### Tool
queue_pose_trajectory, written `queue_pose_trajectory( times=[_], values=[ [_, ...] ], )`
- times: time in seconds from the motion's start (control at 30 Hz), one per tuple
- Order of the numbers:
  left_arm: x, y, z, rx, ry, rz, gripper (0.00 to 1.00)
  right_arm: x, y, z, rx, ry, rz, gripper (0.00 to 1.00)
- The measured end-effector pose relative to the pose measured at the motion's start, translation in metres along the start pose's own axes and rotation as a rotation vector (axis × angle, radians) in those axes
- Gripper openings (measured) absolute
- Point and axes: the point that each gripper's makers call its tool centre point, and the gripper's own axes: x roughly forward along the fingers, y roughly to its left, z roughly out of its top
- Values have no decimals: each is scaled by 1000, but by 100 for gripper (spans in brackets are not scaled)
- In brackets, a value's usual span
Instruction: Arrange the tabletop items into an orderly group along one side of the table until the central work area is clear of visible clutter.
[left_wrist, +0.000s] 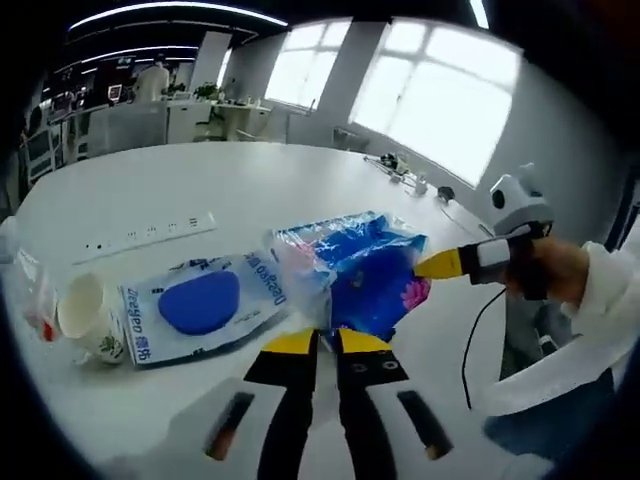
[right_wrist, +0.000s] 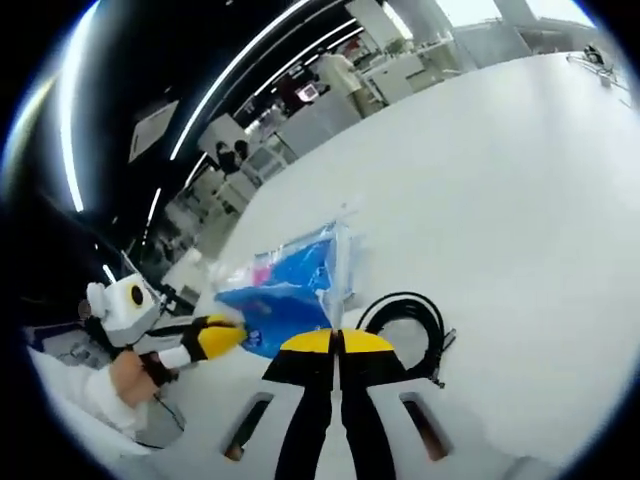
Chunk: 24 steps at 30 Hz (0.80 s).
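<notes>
In the left gripper view, the left tongs (left_wrist: 327, 342) are rising from the bottom with their yellow tips pressed together. They are pinching the near edge of the blue plastic bag (left_wrist: 365, 270), which is lying on the white surface (left_wrist: 250, 190). The right tongs (left_wrist: 440, 264) are coming in from the right side, held by a hand (left_wrist: 550, 272) in a white sleeve (left_wrist: 600, 320). Their yellow tip is touching the right edge of the same blue bag, and I cannot tell from here if they are pinching it. Just to the left of the blue bag, a clear wipes pack (left_wrist: 205, 305) with a blue oval is lying flat and touching it. A white paper cup (left_wrist: 88, 318) is lying on its side next to the pack. A long white power strip (left_wrist: 145, 235) is lying farther back on the surface.

In the right gripper view, the right tongs (right_wrist: 337, 343) are coming up from the bottom with their yellow tips closed tight together. They are holding the near corner of the blue plastic bag (right_wrist: 285, 285). The left tongs (right_wrist: 222, 336) are reaching in from the left, held by a hand (right_wrist: 130, 375), and their yellow tip is touching the bag's other corner. A black cable (right_wrist: 415, 325) is lying in a loop on the surface (right_wrist: 500, 180), just to the right of the bag.
</notes>
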Motion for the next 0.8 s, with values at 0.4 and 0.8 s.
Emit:
queue_pose_trajectory(
  times=[0.4, 0.8],
  values=[
    [38, 6, 27, -3, 30, 5, 1, 6, -23, 33, -21, -28, -32, 0],
    [72, 14, 38, -21, 58, 16, 3, 22, -53, 59, -77, -21, -72, 0]
  ],
)
